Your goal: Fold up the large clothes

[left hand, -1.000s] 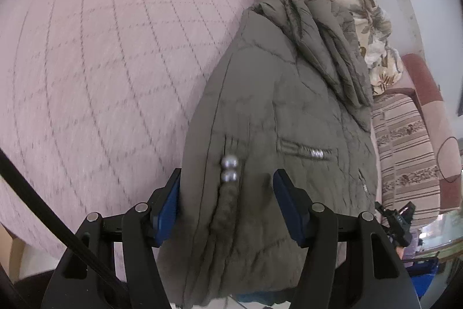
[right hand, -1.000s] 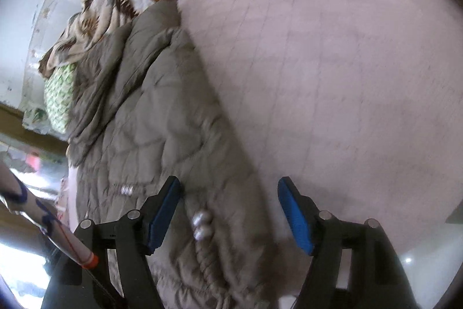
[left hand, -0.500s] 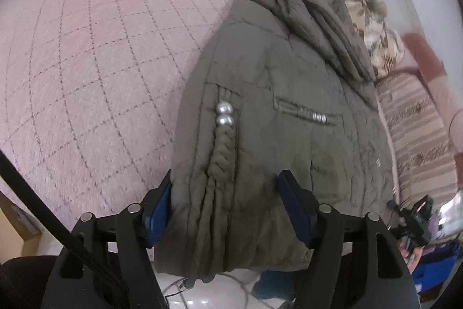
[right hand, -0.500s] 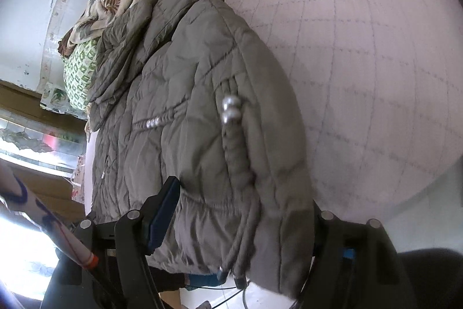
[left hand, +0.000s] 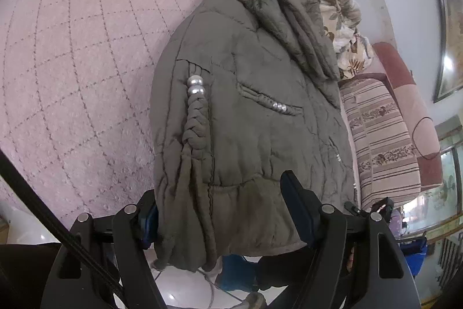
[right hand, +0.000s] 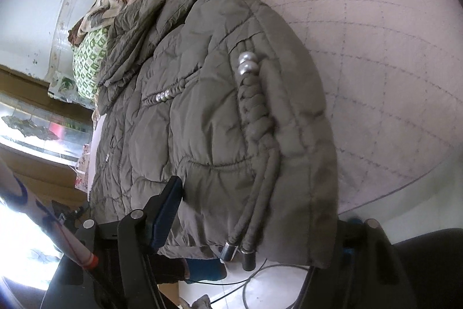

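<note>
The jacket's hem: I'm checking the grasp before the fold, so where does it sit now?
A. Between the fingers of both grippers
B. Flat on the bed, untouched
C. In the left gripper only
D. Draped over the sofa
A: the jacket hem hangs between the open fingers of the left gripper and the right gripper.

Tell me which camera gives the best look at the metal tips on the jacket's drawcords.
The right wrist view: the two metal tips hang clear below the jacket hem, near the right gripper. In the left wrist view the jacket hem drapes over them; only thin cord ends show below it.
</note>
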`<state>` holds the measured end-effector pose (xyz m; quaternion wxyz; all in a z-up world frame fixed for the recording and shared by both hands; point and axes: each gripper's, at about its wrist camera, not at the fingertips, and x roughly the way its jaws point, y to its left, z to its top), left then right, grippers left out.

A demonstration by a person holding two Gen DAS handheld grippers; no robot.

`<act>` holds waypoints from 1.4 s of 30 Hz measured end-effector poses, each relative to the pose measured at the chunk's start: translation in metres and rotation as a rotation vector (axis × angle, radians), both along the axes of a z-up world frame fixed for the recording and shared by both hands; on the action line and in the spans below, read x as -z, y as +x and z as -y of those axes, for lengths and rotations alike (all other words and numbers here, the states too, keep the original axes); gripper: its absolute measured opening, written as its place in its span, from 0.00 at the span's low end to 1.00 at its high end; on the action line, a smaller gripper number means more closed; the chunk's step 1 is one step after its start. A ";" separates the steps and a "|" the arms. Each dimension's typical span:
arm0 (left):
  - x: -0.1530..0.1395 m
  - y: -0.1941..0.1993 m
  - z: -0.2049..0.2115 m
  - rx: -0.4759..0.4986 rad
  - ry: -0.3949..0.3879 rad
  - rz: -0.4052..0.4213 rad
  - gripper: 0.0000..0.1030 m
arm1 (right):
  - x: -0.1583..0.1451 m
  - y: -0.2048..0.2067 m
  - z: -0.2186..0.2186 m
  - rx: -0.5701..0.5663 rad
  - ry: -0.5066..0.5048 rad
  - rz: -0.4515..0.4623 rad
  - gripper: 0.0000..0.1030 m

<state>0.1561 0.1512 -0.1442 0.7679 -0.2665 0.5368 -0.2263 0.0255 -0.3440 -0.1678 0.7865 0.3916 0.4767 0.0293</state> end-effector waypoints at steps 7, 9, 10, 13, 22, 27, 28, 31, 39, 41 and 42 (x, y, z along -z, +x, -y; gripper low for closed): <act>0.004 0.002 0.016 0.004 0.064 -0.006 0.69 | 0.001 -0.002 -0.009 0.001 -0.016 0.025 0.58; 0.004 0.001 0.016 -0.024 0.089 -0.010 0.61 | 0.001 -0.002 -0.009 0.007 -0.022 0.022 0.54; 0.003 0.001 0.016 -0.036 0.108 -0.012 0.52 | 0.001 -0.002 -0.009 0.010 -0.033 0.018 0.52; 0.000 -0.001 0.013 -0.068 0.134 -0.023 0.27 | -0.001 -0.003 -0.011 0.014 -0.058 0.009 0.41; -0.055 -0.022 0.016 -0.143 0.190 0.088 0.14 | -0.038 -0.007 -0.024 0.015 -0.113 0.070 0.18; -0.071 -0.040 0.011 -0.146 0.186 0.108 0.14 | -0.060 -0.019 -0.026 -0.001 -0.117 0.119 0.17; -0.072 -0.044 0.008 -0.146 0.181 0.102 0.14 | -0.063 -0.021 -0.027 -0.007 -0.120 0.122 0.17; -0.073 -0.058 0.003 -0.146 0.164 0.085 0.14 | -0.068 -0.032 -0.026 -0.019 -0.123 0.126 0.16; -0.088 -0.091 -0.010 -0.156 0.109 0.065 0.14 | -0.083 -0.065 -0.024 -0.040 -0.096 0.147 0.15; -0.095 -0.095 -0.008 -0.159 0.105 0.076 0.14 | -0.091 -0.070 -0.025 -0.045 -0.096 0.159 0.15; -0.101 -0.097 -0.009 -0.162 0.101 0.084 0.14 | -0.094 -0.072 -0.025 -0.047 -0.094 0.166 0.15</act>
